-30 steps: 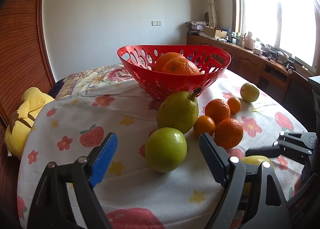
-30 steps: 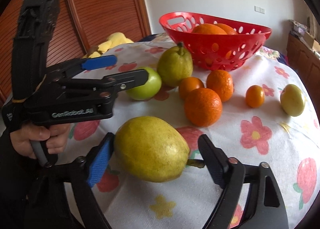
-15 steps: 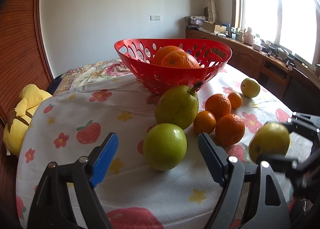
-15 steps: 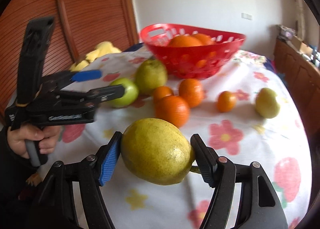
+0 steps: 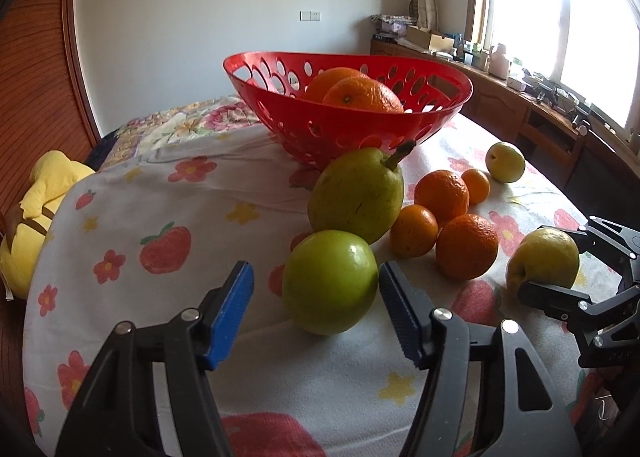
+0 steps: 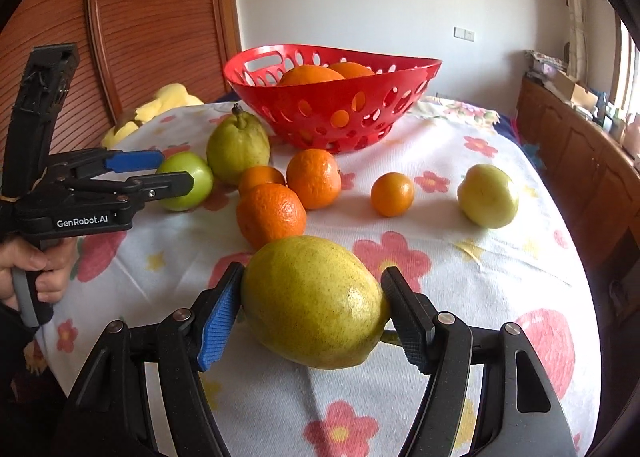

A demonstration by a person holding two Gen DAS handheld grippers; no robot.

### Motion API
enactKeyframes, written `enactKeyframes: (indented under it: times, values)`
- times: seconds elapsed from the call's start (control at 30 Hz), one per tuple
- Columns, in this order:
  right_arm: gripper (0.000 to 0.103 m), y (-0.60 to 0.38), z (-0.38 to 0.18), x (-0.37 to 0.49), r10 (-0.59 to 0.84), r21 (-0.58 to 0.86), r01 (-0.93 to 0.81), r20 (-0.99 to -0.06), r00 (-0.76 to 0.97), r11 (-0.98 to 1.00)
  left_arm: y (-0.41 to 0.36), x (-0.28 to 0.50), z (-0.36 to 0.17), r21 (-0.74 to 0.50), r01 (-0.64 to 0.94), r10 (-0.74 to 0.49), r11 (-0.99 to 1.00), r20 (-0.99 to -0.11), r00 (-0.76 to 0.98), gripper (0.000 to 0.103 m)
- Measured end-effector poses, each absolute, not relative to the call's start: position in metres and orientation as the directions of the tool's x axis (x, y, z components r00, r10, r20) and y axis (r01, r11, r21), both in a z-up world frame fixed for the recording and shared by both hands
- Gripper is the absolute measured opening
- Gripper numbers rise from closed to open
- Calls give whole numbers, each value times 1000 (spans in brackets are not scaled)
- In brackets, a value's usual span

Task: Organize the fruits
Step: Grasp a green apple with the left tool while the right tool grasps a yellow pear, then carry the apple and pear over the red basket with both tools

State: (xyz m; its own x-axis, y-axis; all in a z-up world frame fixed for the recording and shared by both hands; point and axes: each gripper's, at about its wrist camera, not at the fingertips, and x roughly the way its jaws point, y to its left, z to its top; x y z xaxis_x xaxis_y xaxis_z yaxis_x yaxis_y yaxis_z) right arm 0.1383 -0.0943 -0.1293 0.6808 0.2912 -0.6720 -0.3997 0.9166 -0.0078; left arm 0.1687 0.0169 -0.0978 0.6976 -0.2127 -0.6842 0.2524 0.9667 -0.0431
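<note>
Right tongs (image 6: 312, 313), clamped on the yellow pear (image 6: 312, 301), have just lifted it off the desk (image 6: 500, 277) toward the red basket (image 6: 332, 97) at 12 o'clock; left tongs (image 5: 316, 301) wide open around green apple (image 5: 330, 281).

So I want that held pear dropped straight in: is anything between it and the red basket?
The yellow pear in the right gripper has oranges lying on the cloth below the line to the red basket.
</note>
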Motion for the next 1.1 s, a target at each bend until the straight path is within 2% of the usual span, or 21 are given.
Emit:
enactKeyframes:
  times: [0.17, 0.3, 1.1]
  values:
    - [72, -99, -129, 138, 307, 20, -398, -671, 675, 917, 15, 172, -102, -41, 259, -212, 965, -704, 678, 65]
    - [72, -100, -129, 139, 311, 26, -398, -672, 673, 917, 15, 172, -102, -72, 291, -255, 954, -704, 663, 50]
    - [72, -101, -128, 141, 315, 30, -400, -671, 671, 916, 13, 146, -80, -62, 291, -257, 955, -667, 699, 50]
